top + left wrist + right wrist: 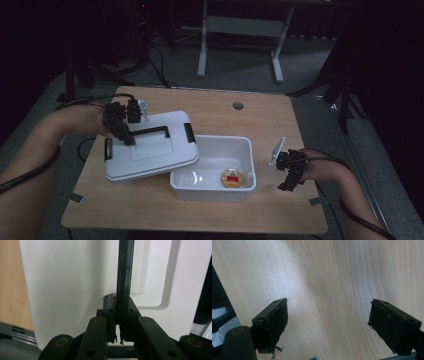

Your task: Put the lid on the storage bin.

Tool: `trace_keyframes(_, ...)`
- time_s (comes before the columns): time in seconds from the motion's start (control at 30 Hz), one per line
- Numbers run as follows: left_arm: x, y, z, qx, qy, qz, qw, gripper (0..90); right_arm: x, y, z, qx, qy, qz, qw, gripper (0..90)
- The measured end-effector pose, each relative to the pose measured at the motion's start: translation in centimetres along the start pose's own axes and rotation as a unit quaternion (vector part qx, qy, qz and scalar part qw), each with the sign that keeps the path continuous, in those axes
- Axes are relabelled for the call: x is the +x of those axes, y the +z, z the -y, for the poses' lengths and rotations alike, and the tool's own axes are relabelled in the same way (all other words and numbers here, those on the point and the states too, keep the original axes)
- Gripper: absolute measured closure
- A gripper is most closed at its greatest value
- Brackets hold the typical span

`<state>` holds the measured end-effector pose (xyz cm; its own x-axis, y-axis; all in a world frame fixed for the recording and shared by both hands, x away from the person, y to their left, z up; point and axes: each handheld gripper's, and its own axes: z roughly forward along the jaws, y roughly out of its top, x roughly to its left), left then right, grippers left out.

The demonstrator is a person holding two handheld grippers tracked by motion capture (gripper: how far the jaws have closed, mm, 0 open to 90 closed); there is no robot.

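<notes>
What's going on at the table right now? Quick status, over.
Left gripper shut on the lid's black handle, white lid held beside the open box. Right gripper open over bare table. Small round item inside box. Nothing in the way.

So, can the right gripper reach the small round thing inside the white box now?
Probably yes. The lid is held off to the left by the left gripper, so the white box is open on top. The right gripper, jaws open, sits just right of it, near the small round thing.

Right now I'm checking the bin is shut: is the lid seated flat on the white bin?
No, the lid hangs tilted beside the white bin, held by its black handle in the left gripper.
</notes>
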<state>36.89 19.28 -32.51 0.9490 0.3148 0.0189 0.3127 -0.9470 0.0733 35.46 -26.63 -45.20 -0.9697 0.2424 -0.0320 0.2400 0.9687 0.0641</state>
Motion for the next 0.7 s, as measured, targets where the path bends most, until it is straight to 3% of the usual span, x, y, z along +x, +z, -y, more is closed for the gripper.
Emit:
trace_keyframes(0.13, -0.5, -0.2, -2.3, -0.012, 0.025, 0.007, 0.9996, 83.7, 0.0, 0.0, 0.4, -0.002, 0.001, 0.001, 1.0000, 15.3)
trace_keyframes(0.4, -1.6, 0.1, -6.0, -0.006, 0.073, 0.009, 0.9973, 83.7, 0.0, 0.1, 1.0, -0.003, 0.006, 0.001, 1.0000, 15.3)
trace_keyframes(0.7, -2.9, 1.2, -9.8, -0.004, 0.109, 0.013, 0.9940, 83.7, -0.1, 0.4, 1.1, -0.002, 0.005, 0.001, 1.0000, 15.3)
